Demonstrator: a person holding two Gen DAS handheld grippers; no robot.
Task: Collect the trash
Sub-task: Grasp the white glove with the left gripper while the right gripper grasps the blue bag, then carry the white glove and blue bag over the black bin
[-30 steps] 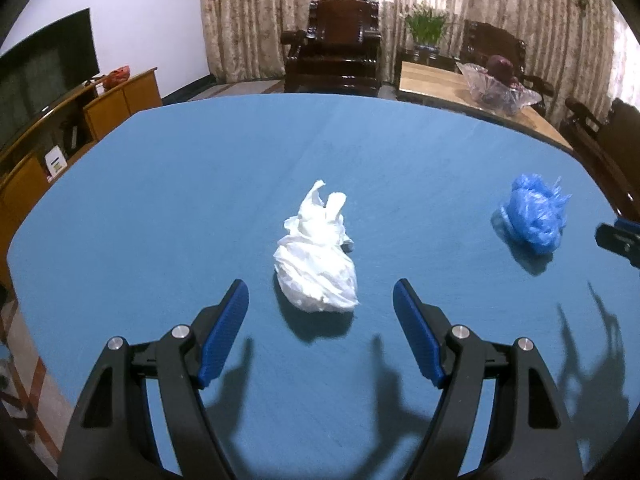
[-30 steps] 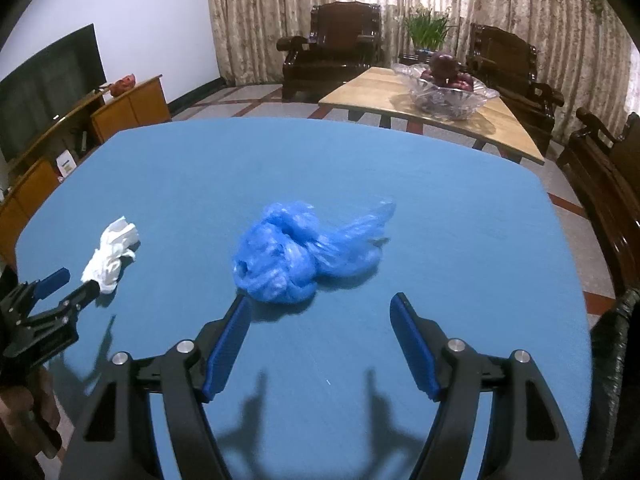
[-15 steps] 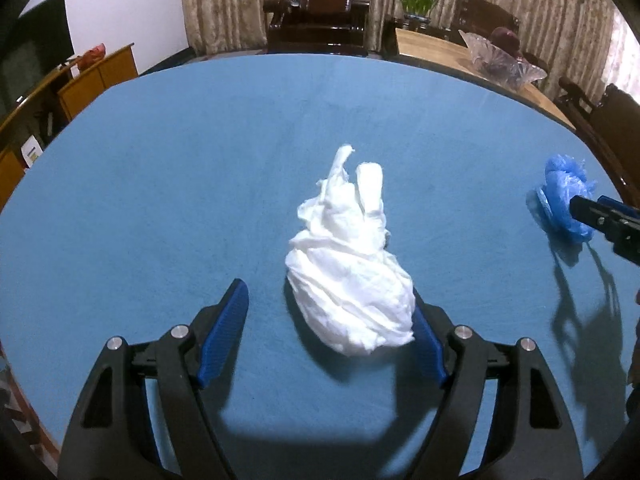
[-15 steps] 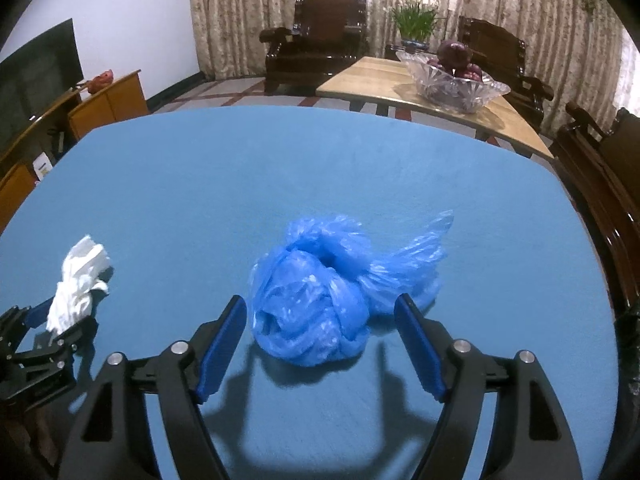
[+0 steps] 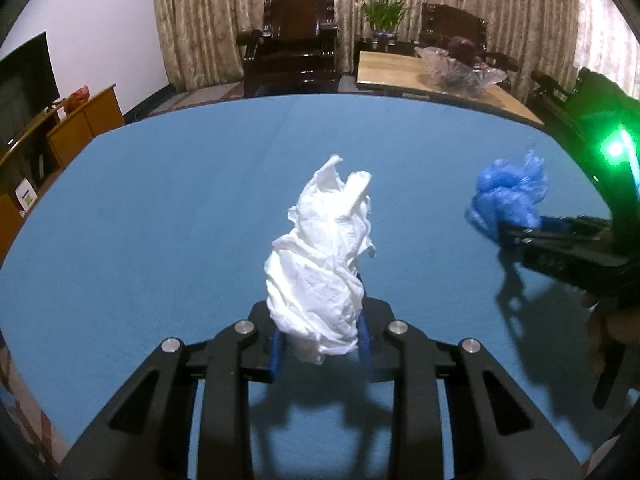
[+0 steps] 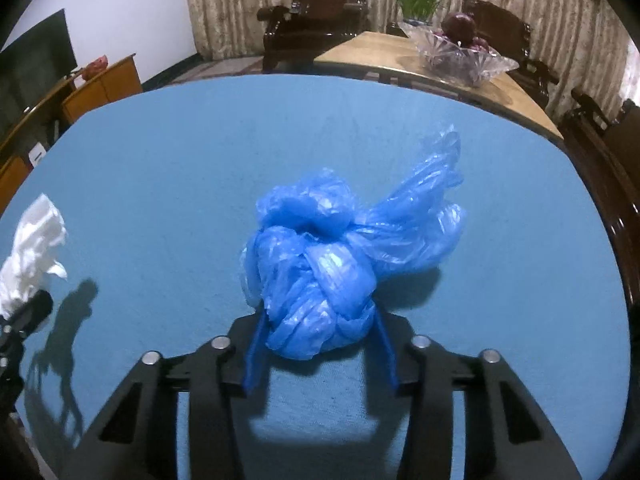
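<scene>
The crumpled white tissue (image 5: 320,276) is sitting between the blue fingers (image 5: 276,350) of the left gripper (image 5: 320,350), its lower end pinched by both pads and its loose top standing up ahead of the fingertips. Those jaws have just been closing and are now clamping on the wad, which is hanging clear of the blue table (image 5: 160,208) with its shadow lying below.

The knotted blue plastic bag (image 6: 320,276) is lying between the fingers (image 6: 256,354) of the right gripper (image 6: 320,354), its tail flaring out beyond and to the right of the fingertips. These jaws have also just been closing and are squeezing the knot from both sides.

Beyond the table's far edge, a glass fruit bowl (image 6: 464,54) is resting on a wooden table (image 6: 376,54).
</scene>
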